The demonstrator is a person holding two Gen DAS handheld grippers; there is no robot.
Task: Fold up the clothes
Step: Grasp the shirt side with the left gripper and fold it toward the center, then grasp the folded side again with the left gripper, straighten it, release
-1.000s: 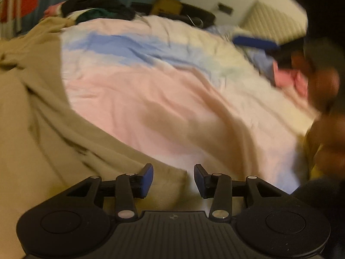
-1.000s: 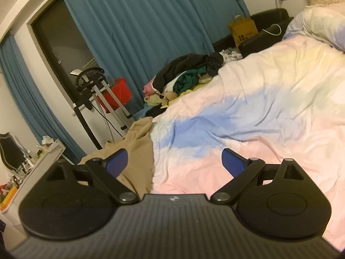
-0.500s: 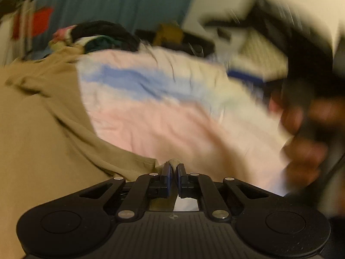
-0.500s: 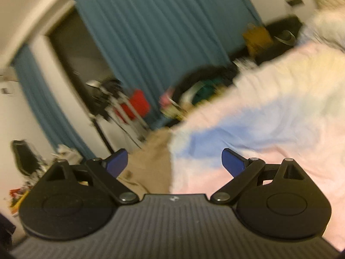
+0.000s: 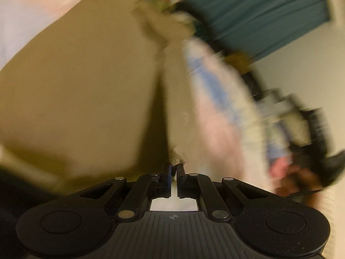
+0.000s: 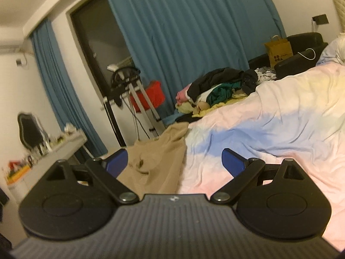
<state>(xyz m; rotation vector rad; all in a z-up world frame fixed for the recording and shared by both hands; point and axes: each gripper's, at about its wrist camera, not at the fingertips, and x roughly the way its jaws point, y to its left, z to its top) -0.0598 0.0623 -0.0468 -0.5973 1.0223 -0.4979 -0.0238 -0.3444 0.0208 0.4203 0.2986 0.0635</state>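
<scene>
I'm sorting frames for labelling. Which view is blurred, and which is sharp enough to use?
Left wrist view: heavy motion smear over the tan garment and bedspread; only the left hand-held gripper is crisp. Right wrist view: mostly sharp, warm dim light, fisheye bending of the blue curtain.

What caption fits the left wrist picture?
Left gripper shut on the tan garment, lifting it beside the pastel bedspread.

I see matt tan cloth garment, soft and creased; my grippers' bodies look matt black ribbed plastic; the bedspread is rumpled cotton-like cloth.
</scene>
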